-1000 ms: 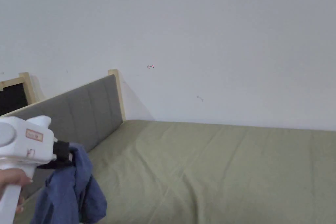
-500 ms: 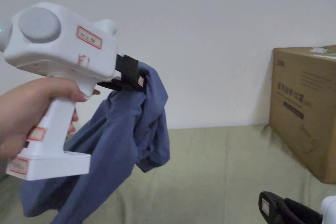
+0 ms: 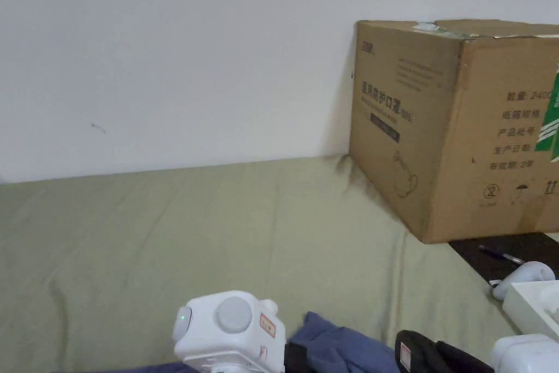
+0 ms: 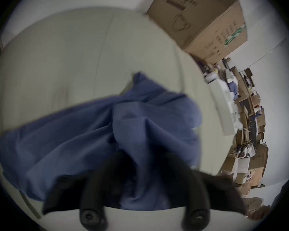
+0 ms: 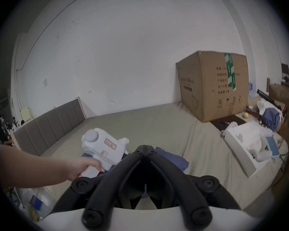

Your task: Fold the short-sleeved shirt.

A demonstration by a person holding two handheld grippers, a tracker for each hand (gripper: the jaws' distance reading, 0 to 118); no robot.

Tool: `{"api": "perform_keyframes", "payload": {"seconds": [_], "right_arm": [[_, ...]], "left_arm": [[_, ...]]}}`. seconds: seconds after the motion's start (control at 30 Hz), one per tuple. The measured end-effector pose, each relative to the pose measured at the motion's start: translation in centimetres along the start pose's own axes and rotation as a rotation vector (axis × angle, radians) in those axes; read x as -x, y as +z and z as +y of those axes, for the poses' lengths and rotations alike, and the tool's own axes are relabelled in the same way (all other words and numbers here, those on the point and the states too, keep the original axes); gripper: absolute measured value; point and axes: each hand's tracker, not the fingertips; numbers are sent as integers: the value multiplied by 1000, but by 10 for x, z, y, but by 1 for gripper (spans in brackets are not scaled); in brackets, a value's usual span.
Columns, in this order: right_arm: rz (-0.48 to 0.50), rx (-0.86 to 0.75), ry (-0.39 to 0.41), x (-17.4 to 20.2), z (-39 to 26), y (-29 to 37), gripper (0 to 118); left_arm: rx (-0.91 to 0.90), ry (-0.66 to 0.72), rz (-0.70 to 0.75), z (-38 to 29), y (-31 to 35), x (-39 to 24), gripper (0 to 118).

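The blue short-sleeved shirt (image 4: 93, 134) lies crumpled on the olive bed sheet (image 3: 164, 237), with one bunch rising between the jaws of my left gripper (image 4: 140, 161). That gripper is shut on the shirt, low over the bed near its front edge. In the head view its white body sits at the bottom and the left gripper (image 3: 297, 357) meets the shirt (image 3: 344, 344) there. My right gripper (image 5: 145, 147) is shut with its tips touching and nothing held; it hovers just right of the shirt (image 5: 173, 158). In the head view the right gripper (image 3: 409, 352) shows as a black jaw.
A large cardboard box (image 3: 453, 128) stands on the bed's far right corner against the white wall. A white foam tray (image 5: 247, 144) and clutter lie right of the bed. A grey padded headboard (image 5: 57, 123) runs along the left. Another blue cloth (image 5: 270, 118) lies far right.
The left gripper has come down from a raised position, and the hanging shirt now rests on the sheet. The head camera has swung right and down.
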Motion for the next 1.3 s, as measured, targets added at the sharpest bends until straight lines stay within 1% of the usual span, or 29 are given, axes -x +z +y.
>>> {"api": "perform_keyframes", "payload": {"seconds": [0.03, 0.07, 0.1, 0.17, 0.3, 0.37, 0.43, 0.47, 0.5, 0.53, 0.57, 0.6, 0.63, 0.67, 0.73, 0.77, 0.83, 0.87, 0.9, 0.93, 0.97, 1.0, 1.03, 1.1, 1.17, 1.3], "right_arm": [[-3, 4, -2, -1, -1, -3, 0], [-5, 7, -3, -3, -3, -7, 0], [-9, 11, -5, -3, -4, -9, 0], [-13, 11, -15, -1, -5, -10, 0], [-21, 21, -36, 8, 2, -8, 0], [-15, 12, -35, 14, 10, -3, 0], [-3, -21, -14, 21, 22, 5, 0], [-2, -42, 0, 26, 30, 11, 0], [-4, -67, 14, 30, 35, 17, 0], [-5, -89, 24, 32, 39, 23, 0], [-4, -105, 30, 34, 42, 27, 0], [-1, -125, 36, 36, 44, 33, 0], [-2, -141, 42, 38, 45, 38, 0], [-6, -155, 48, 39, 44, 42, 0], [-16, -174, 61, 42, 41, 50, 0], [-16, -186, 68, 42, 38, 53, 0], [29, -257, 100, 39, 26, 56, 0], [-13, -269, 132, 42, 20, 59, 0], [-69, -285, 143, 43, 12, 62, 0], [-102, -304, 132, 42, 3, 65, 0], [-94, -314, 101, 39, -5, 69, 0], [-63, -325, 51, 35, -14, 72, 0], [-74, -312, 34, 33, -21, 74, 0], [-121, -269, 10, 30, -29, 75, 0], [-141, -257, 7, 26, -33, 75, 0], [-136, -252, -37, 24, -32, 75, 0]], "left_arm": [[-9, -11, 46, -2, -2, 3, 99], [-12, -22, 85, -3, -2, 6, 114], [-31, -36, 105, -6, 4, 11, 116], [-65, -81, 117, -4, 24, 14, 116], [-144, -112, 118, -14, 104, 9, 116], [-253, -165, 93, -28, 155, 10, 116], [-452, -189, 138, -58, 214, 9, 116], [-521, -197, 167, -74, 238, 11, 115], [-612, -206, 198, -92, 260, 18, 111], [-681, -226, 225, -112, 281, 21, 101], [-740, -241, 249, -132, 295, 23, 80], [-802, -252, 308, -152, 306, 24, 42], [-844, -253, 376, -172, 312, 27, 17], [-893, -253, 420, -190, 315, 29, 5], [-965, -254, 429, -228, 319, 33, 0], [-997, -240, 429, -244, 312, 38, 0], [-1110, -191, 464, -278, 308, 38, 0], [-1158, -150, 472, -293, 304, 39, 0], [-1186, -131, 500, -304, 297, 39, 0], [-1192, -109, 529, -314, 292, 39, 0], [-1189, -98, 535, -321, 287, 40, 0], [-1183, -76, 525, -327, 282, 42, 0], [-1173, -56, 499, -331, 278, 42, 0], [-1148, -49, 492, -336, 270, 45, 0], [-1109, -65, 506, -336, 265, 45, 0], [-1114, -50, 509, -340, 263, 46, 0]]}}
